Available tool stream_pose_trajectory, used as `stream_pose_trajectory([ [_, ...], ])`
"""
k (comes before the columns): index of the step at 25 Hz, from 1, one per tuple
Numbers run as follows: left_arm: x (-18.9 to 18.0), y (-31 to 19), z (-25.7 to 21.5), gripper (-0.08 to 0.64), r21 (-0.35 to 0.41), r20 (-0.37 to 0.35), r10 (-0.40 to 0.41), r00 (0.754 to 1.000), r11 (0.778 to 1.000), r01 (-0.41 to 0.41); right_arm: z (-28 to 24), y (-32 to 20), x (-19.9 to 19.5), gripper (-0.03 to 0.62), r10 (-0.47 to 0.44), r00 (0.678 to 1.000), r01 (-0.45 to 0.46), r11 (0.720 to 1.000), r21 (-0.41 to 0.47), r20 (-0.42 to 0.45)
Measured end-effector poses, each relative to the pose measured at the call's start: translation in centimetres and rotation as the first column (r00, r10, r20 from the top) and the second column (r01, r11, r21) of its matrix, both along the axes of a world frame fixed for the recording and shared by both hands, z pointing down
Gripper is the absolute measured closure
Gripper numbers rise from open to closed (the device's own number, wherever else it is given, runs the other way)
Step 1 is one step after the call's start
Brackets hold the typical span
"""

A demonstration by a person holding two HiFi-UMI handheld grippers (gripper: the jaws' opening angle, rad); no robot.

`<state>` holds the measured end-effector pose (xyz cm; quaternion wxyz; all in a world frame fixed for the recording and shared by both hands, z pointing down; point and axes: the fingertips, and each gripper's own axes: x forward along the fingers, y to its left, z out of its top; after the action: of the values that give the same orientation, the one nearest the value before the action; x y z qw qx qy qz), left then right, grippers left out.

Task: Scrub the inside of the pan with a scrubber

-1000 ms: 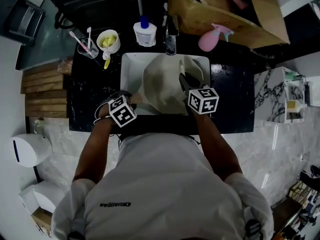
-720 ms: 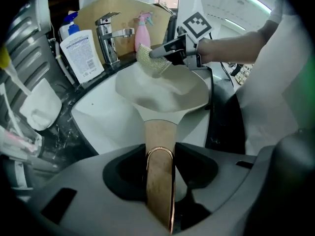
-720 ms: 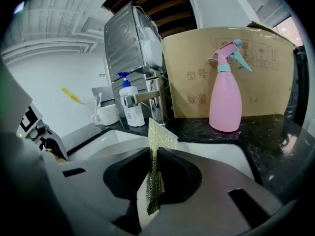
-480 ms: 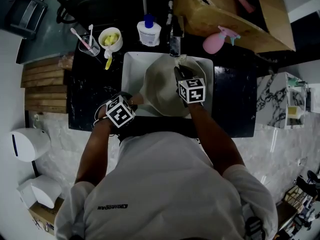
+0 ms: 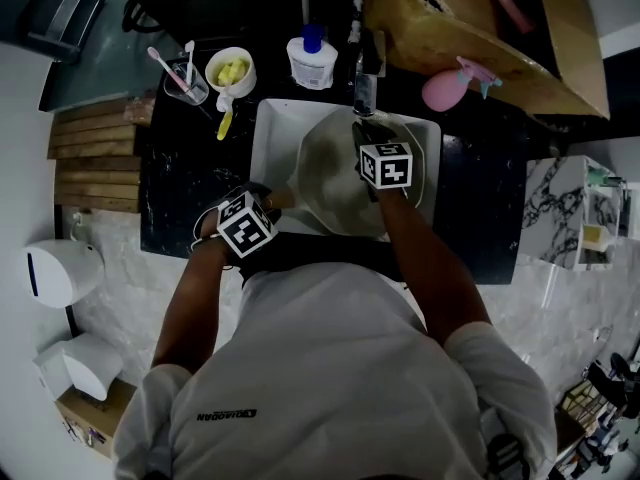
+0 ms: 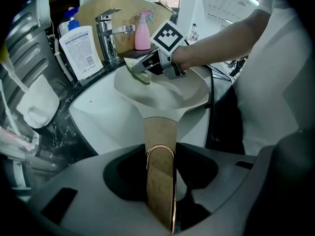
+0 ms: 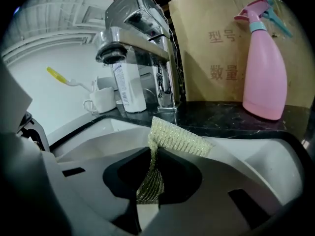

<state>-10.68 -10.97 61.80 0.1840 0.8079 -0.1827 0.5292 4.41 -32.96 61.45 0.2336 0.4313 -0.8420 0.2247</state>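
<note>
A white sink is set into a black marbled countertop. At the countertop's back edge, a chrome faucet is mounted behind the sink. A white pump bottle is stood just to its left and a pink spray bottle to its right. A cardboard box is propped at the back right corner. Near the back left corner, a white mug and a clear cup holding toothbrushes are placed side by side.
</note>
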Motion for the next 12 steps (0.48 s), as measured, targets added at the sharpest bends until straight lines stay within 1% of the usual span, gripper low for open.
stream_pose_trajectory([
  [6, -0.2, 0.0, 0.3, 0.387, 0.003, 0.018, 0.009, 1.0, 1.0, -0.009, 0.8, -0.5, -1.7, 0.522, -0.005, 0.999, 0.006, 0.999, -0.036, 0.038],
  [12, -0.2, 0.0, 0.4, 0.391, 0.0, 0.019, 0.013, 1.0, 1.0, -0.013, 0.8, -0.4, -3.3, 0.522, -0.01, 0.994, 0.019, 0.996, -0.085, 0.107],
])
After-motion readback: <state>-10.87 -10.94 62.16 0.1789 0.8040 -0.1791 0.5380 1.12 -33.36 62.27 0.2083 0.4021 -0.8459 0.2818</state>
